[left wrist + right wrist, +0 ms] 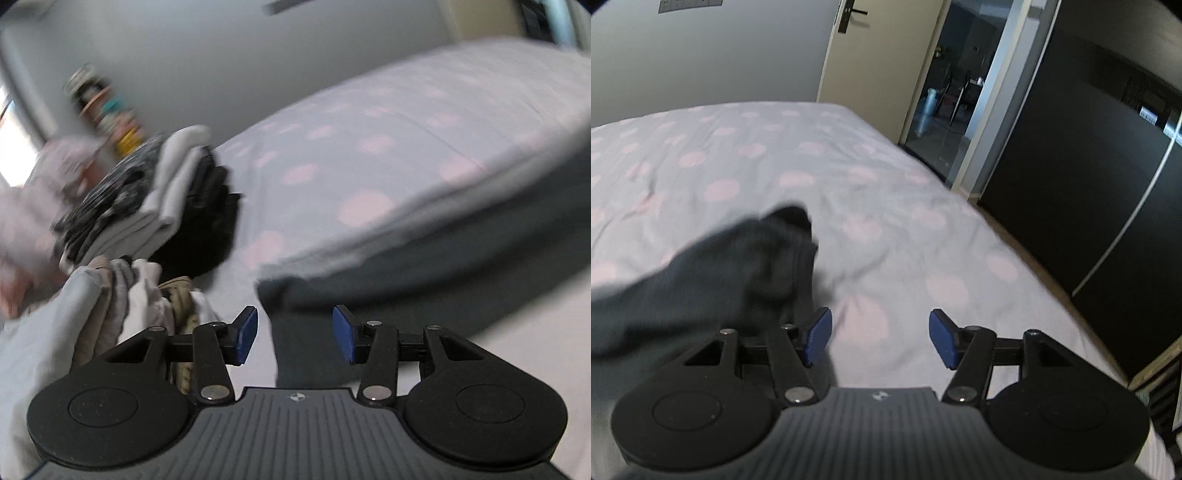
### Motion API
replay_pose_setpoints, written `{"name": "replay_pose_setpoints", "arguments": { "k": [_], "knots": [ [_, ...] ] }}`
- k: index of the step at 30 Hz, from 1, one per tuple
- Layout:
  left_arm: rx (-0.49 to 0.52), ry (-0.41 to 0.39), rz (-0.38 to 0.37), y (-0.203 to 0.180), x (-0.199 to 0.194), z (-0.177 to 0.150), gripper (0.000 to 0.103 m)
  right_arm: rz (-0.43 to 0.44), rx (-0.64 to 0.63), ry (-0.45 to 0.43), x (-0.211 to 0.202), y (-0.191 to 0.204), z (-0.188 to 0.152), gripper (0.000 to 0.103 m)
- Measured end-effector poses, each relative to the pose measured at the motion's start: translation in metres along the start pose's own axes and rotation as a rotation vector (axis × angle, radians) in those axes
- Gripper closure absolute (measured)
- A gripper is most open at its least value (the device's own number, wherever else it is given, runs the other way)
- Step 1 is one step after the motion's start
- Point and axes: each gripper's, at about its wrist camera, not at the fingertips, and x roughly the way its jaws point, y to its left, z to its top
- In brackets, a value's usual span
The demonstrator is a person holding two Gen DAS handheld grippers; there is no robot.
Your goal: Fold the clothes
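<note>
A dark grey garment [369, 291] lies spread on the bed; in the right wrist view its bunched end [720, 266] lies to the left of the fingers. My left gripper [294, 336] is open and empty, just above the garment's near part. My right gripper [879, 338] is open and empty, over the spotted sheet just right of the garment. A stack of folded clothes [155, 195], black, white and patterned, stands at the left, with a loose pile of pale clothes [110, 295] in front of it.
The bed has a pale sheet with pink spots [849, 177]. Its right edge drops to the floor [1034, 258] beside a dark wardrobe [1089, 166] and an open doorway [953, 96]. A wall [221, 55] stands behind the stack.
</note>
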Motion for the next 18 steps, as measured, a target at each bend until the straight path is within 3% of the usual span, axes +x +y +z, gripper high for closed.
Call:
{"name": "replay_pose_setpoints", "arguments": {
  "k": [4,8,10,11,12,18],
  "knots": [
    [0.247,0.022,0.026,-0.037,0.013,-0.031,0.05,0.009,0.028,0.055,-0.025,-0.019,-0.048,0.041],
    [0.357,0.081,0.066,-0.056,0.045,-0.045,0.052,-0.009,0.046,0.115,-0.047,-0.043,-0.091,0.041],
    [0.389,0.108,0.099,-0.063,0.059,-0.044,0.075,-0.028,0.067,0.146,-0.057,-0.056,-0.111,0.041],
    [0.401,0.127,0.111,-0.066,0.064,-0.042,0.082,-0.038,0.077,0.161,-0.062,-0.062,-0.12,0.041],
    [0.401,0.147,0.122,-0.068,0.068,-0.039,0.1,-0.048,0.091,0.172,-0.067,-0.068,-0.128,0.041],
    [0.326,0.148,0.161,-0.048,0.046,-0.032,0.1,-0.095,0.146,0.224,-0.083,-0.102,-0.168,0.041]
  ]
}}
